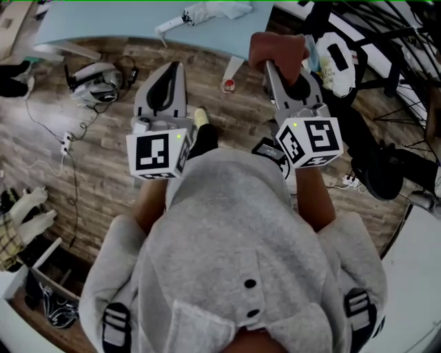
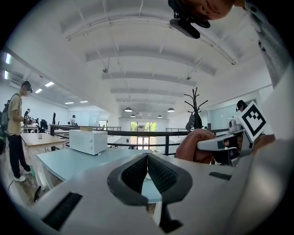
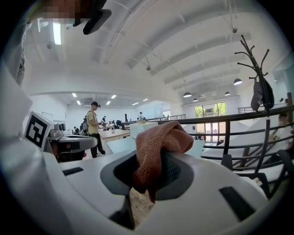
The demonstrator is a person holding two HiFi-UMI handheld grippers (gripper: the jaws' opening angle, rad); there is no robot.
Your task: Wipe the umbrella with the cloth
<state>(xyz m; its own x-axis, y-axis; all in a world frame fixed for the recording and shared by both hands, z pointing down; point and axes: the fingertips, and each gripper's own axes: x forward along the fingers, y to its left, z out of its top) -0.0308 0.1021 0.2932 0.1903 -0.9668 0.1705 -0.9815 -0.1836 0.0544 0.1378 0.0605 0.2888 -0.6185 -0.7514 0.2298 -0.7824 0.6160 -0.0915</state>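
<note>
Plainly, no wiping has started. Nearest, both tools are held out in front of the chest. At 11 o'clock the left gripper (image 1: 171,69) has its jaws pressed together on nothing, probably kept free to steady the umbrella. At 1 o'clock the right gripper (image 1: 279,65) is clamped on the brown cloth (image 1: 275,48), which bunches over its tips ready to rub. Beyond lies wooden floor (image 1: 207,72), open for stepping in. Farthest, at 12 o'clock, the white umbrella (image 1: 207,12) lies folded on the pale blue table (image 1: 103,24), near its curved edge. Black stand legs (image 1: 372,27) crowd 2 o'clock.
</note>
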